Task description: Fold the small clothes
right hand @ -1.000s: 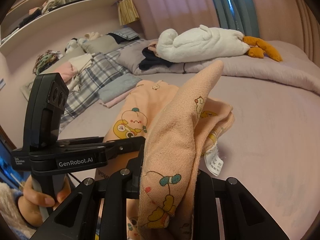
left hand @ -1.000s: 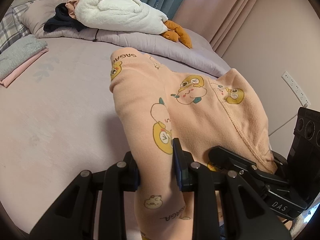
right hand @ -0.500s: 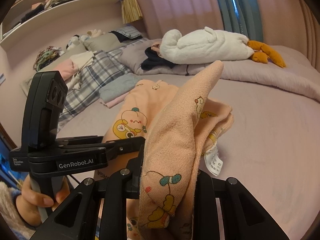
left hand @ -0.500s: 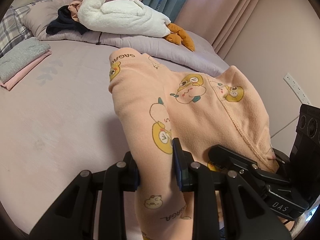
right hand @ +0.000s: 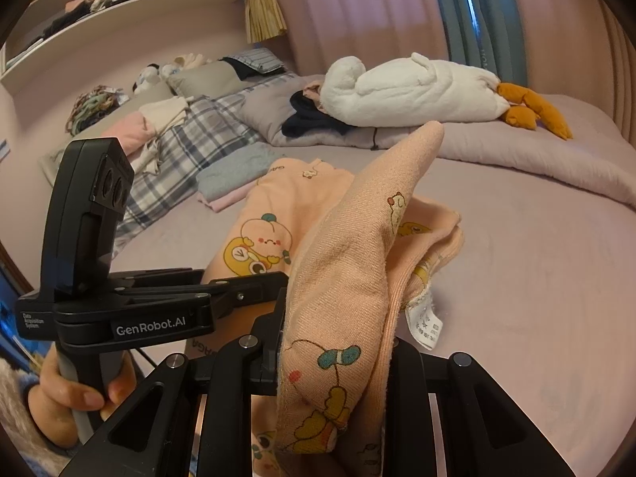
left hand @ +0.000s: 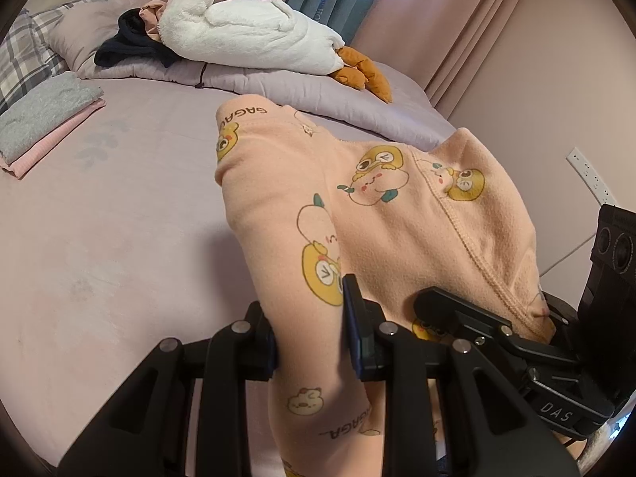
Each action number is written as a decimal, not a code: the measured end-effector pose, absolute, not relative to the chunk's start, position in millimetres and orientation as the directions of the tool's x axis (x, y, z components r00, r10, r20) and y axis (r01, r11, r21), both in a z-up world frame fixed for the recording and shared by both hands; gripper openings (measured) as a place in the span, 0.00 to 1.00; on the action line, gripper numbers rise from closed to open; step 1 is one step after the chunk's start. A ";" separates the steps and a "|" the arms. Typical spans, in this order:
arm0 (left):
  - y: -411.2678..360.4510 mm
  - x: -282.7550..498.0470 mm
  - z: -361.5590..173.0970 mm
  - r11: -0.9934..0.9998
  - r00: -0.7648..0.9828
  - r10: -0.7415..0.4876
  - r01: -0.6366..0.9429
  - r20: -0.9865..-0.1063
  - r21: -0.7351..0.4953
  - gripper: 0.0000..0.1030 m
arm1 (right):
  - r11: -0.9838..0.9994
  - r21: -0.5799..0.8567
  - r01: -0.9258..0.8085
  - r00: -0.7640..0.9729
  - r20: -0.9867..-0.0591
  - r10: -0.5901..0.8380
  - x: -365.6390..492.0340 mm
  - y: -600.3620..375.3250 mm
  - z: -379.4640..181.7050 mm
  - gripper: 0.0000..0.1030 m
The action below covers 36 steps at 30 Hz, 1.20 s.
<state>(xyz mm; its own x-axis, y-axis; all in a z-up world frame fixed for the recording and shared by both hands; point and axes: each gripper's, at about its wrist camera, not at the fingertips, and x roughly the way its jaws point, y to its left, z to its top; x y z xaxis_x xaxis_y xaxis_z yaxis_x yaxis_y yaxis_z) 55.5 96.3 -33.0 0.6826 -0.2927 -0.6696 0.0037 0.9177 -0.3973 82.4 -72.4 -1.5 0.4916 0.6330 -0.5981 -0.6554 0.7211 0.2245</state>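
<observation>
A small peach garment (left hand: 357, 206) with yellow cartoon prints is held above the lilac bed (left hand: 119, 206). My left gripper (left hand: 310, 334) is shut on one bunched part of it. My right gripper (right hand: 334, 342) is shut on another bunched part of the garment (right hand: 349, 246), which stands up between the fingers, with a white care label (right hand: 425, 324) hanging to the right. The right gripper shows in the left wrist view (left hand: 497, 330) close on the right. The left gripper shows in the right wrist view (right hand: 159, 302) close on the left.
A folded grey and pink stack (left hand: 43, 119) lies at the left of the bed. A white goose plush (left hand: 246, 35) lies on a rolled lilac duvet (left hand: 318, 99) at the back. Plaid bedding (right hand: 190, 147) and a shelf (right hand: 119, 0) are at left. A wall with a socket strip (left hand: 588, 175) is at right.
Both grippers keep hold of the garment and have swung slightly: the goose plush and the folded stack have drifted to the right in both views. The garment's shape is unchanged.
</observation>
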 end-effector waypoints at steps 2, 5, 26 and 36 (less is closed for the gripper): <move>97.7 56.9 -33.7 0.917 0.681 -0.294 0.003 -0.671 -0.399 0.26 | 0.721 0.221 -0.656 0.492 -0.600 0.631 83.1 -71.4 -1.9 0.26; 99.8 58.0 -35.4 0.916 0.679 -0.295 0.001 -0.672 -0.401 0.26 | 0.721 0.220 -0.657 0.490 -0.603 0.630 84.4 -69.3 -2.2 0.26; 107.3 64.6 -45.6 0.913 0.665 -0.291 -0.022 -0.688 -0.408 0.26 | 0.714 0.209 -0.668 0.471 -0.624 0.623 93.3 -60.9 -6.9 0.26; 105.4 65.4 -47.4 0.921 0.666 -0.273 -0.028 -0.695 -0.389 0.26 | 0.711 0.208 -0.672 0.467 -0.626 0.624 95.5 -58.8 -9.0 0.26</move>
